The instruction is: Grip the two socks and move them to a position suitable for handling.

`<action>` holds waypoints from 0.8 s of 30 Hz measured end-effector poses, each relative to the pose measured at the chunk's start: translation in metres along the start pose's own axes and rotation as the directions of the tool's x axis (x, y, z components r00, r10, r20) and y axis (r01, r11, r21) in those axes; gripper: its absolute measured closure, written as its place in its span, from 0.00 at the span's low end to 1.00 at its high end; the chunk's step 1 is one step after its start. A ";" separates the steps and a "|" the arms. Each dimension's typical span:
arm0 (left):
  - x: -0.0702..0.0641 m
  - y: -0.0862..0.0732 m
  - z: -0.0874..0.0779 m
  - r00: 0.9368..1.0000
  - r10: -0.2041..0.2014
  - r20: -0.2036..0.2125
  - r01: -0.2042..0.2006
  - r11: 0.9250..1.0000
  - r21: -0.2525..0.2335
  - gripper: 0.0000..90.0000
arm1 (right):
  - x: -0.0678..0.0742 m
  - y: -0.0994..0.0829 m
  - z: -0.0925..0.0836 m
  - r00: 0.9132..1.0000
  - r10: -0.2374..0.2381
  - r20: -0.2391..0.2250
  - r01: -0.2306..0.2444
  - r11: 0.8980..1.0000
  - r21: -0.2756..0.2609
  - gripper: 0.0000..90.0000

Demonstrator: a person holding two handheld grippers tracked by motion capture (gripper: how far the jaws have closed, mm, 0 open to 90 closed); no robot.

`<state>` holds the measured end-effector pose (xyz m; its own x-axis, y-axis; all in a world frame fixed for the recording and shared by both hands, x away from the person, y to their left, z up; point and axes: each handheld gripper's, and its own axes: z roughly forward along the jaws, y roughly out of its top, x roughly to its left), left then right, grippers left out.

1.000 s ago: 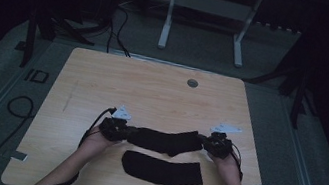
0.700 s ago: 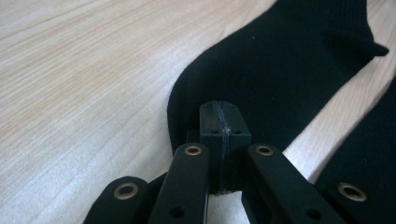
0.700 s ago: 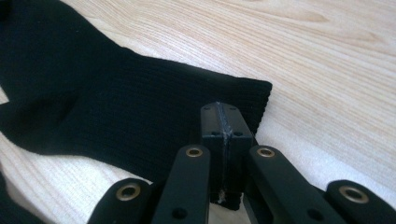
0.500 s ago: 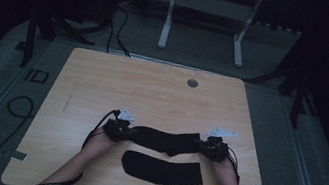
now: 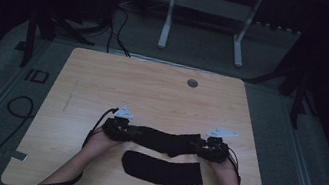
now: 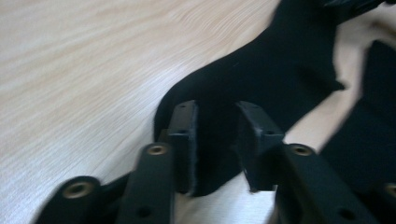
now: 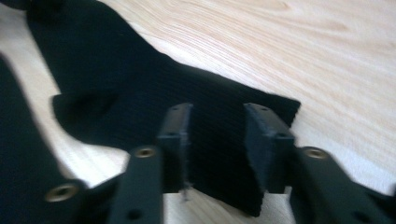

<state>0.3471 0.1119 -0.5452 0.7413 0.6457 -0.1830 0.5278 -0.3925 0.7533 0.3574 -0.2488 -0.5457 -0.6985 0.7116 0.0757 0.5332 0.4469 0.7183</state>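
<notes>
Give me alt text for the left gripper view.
Two black fingers straddle the end of a black sock lying on a light wooden table, with gaps at the pads; they have just been opening. A second sock lies at right.

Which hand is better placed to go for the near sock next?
Neither clearly. The left gripper and right gripper, jaws just opened, flank the far sock; the near sock lies centred between them.

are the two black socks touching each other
Apart. The high view shows a strip of bare table between the far sock and the near sock.
</notes>
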 end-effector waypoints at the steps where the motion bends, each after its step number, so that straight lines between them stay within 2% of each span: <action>1: -0.002 0.001 -0.003 1.000 0.007 -0.001 -0.007 1.000 -0.007 0.64 | 0.001 0.001 -0.002 1.000 -0.013 -0.012 0.013 1.000 -0.004 0.56; 3: -0.006 0.002 -0.009 1.000 0.012 0.010 -0.012 1.000 -0.010 0.57 | 0.001 0.004 -0.006 0.999 -0.015 -0.036 0.015 1.000 0.004 0.54; 5: -0.008 0.002 -0.012 1.000 0.014 0.014 -0.014 1.000 -0.016 0.51 | 0.002 0.005 -0.008 0.999 -0.022 -0.039 0.022 1.000 0.007 0.51; 6: -0.012 0.000 -0.019 1.000 0.024 0.013 -0.023 1.000 -0.020 0.51 | 0.003 0.006 -0.010 0.999 -0.029 -0.029 0.029 1.000 0.005 0.46; 7: -0.014 -0.001 -0.022 1.000 0.027 0.014 -0.026 0.999 -0.021 0.48 | 0.004 0.007 -0.014 0.998 -0.055 -0.013 0.055 0.998 0.000 0.37; 10: -0.018 -0.006 -0.028 0.999 0.031 0.009 -0.031 0.999 -0.020 0.46 | 0.007 0.006 -0.020 0.998 -0.057 0.028 0.058 0.998 -0.018 0.24; 11: -0.020 -0.009 -0.030 0.999 0.034 0.010 -0.034 0.999 -0.016 0.44 | 0.007 0.005 -0.021 0.998 -0.055 0.035 0.056 0.998 -0.025 0.25; 13: -0.022 -0.014 -0.033 0.999 0.035 0.008 -0.035 0.999 -0.013 0.44 | 0.007 0.003 -0.023 0.999 -0.044 0.016 0.044 0.999 0.003 0.23; 14: -0.023 -0.016 -0.035 1.000 0.029 0.012 -0.029 0.999 -0.013 0.44 | 0.007 0.002 -0.024 0.999 -0.039 0.010 0.039 0.999 0.004 0.26; 15: -0.023 -0.019 -0.037 1.000 0.023 0.016 -0.023 1.000 -0.010 0.44 | 0.009 -0.001 -0.026 0.999 -0.038 0.020 0.039 0.999 -0.010 0.29; 18: -0.027 -0.028 -0.042 1.000 0.015 0.016 -0.015 1.000 0.000 0.44 | 0.010 -0.006 -0.034 1.000 -0.014 0.010 0.014 1.000 -0.025 0.31; 20: -0.028 -0.034 -0.043 1.000 0.003 0.018 -0.003 1.000 0.006 0.44 | 0.012 -0.010 -0.038 1.000 0.004 -0.015 -0.004 1.000 -0.013 0.31; 22: -0.029 -0.040 -0.044 1.000 -0.016 0.010 0.016 1.000 0.010 0.43 | 0.013 -0.014 -0.040 0.999 0.020 -0.038 -0.020 1.000 0.001 0.36; 24: -0.029 -0.044 -0.045 0.999 -0.040 0.009 0.040 0.999 0.011 0.43 | 0.017 -0.020 -0.043 1.000 0.021 -0.021 -0.021 1.000 0.008 0.41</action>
<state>0.2831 0.1400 -0.5447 0.7234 0.6548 -0.2187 0.5614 -0.3736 0.7384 0.3149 -0.2691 -0.5288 -0.6968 0.7095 0.1052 0.5515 0.4363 0.7110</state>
